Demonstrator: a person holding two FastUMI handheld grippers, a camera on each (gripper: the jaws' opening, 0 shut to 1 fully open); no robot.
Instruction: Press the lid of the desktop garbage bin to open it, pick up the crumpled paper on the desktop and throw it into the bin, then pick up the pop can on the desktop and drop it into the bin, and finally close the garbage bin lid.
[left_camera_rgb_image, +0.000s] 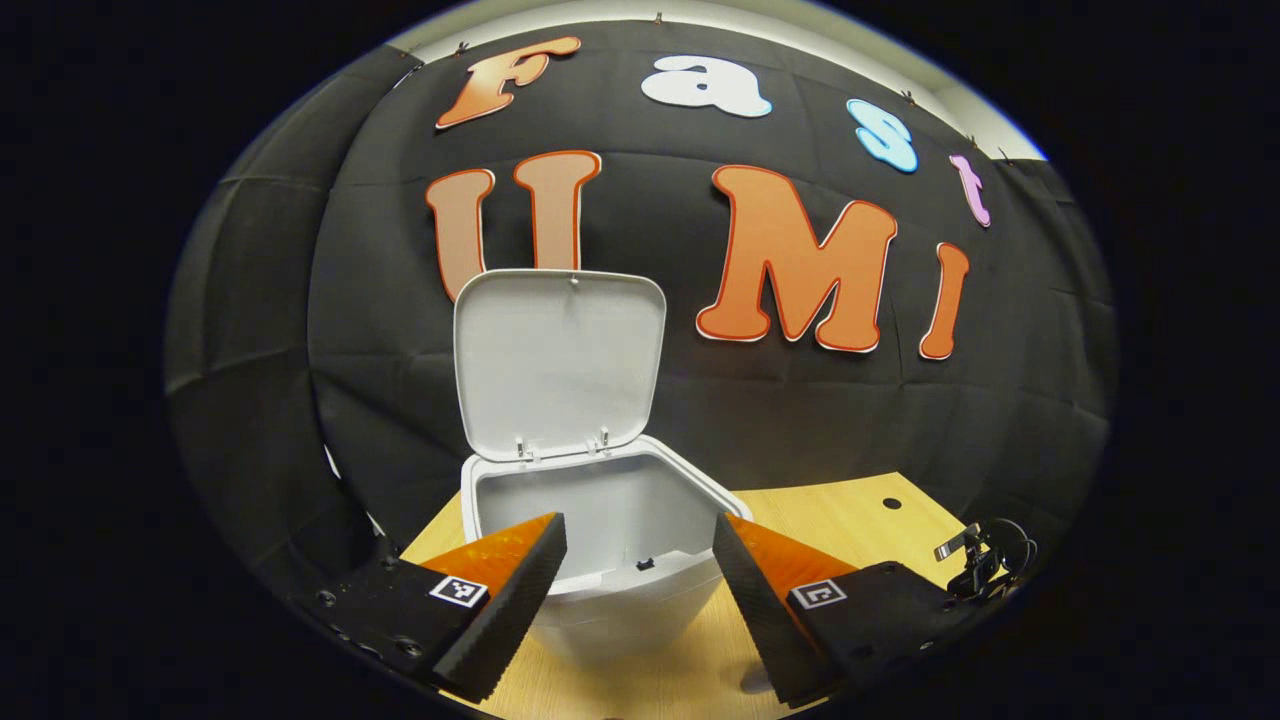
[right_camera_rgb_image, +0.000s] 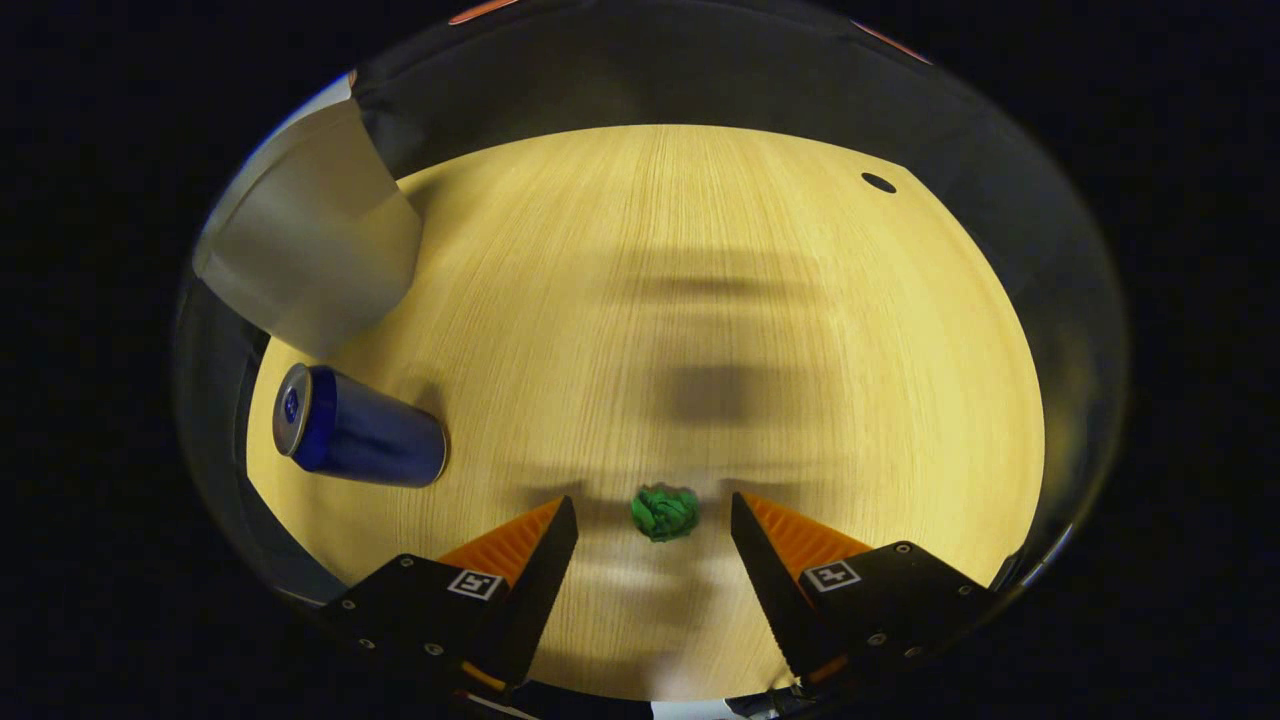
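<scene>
Left gripper view: bin (left_camera_rgb_image: 600, 560) sits centre-low on the worktop (left_camera_rgb_image: 850, 520), lid (left_camera_rgb_image: 558, 365) up and standing near vertical behind the opening. The bin's lower front is partly cut off by the left gripper (left_camera_rgb_image: 640, 560), whose fingers sit either side of the front rim, spread wide, nothing held; can't tell if they touch the rim. Inside of the bin is plain grey, bottom not visible. Small dark notch at the inner front wall, too small to make out. At the lower right edge of the frame there's a dark clamp-like thing w/ a metal part (left_camera_rgb_image: 985, 560), blurred, can't identify. Small dark hole (left_camera_rgb_image: 891, 503) in the worktop at right. Right gripper view: looks down on the worktop (right_camera_rgb_image: 700, 250). Right gripper (right_camera_rgb_image: 655, 540) spread wide, empty, w/ the crumpled green paper (right_camera_rgb_image: 665, 512) lying on the worktop between the fingertips, apart from both. Pop can (right_camera_rgb_image: 355, 430) lies on its side at mid left, blue, top end facing left; no writing readable on it. Bin's outer wall (right_camera_rgb_image: 310, 240) shows at upper left, cropped by the frame edge. Soft shadows blur the worktop centre. Square black-and-white marker tags on both grippers, no readable text.
</scene>
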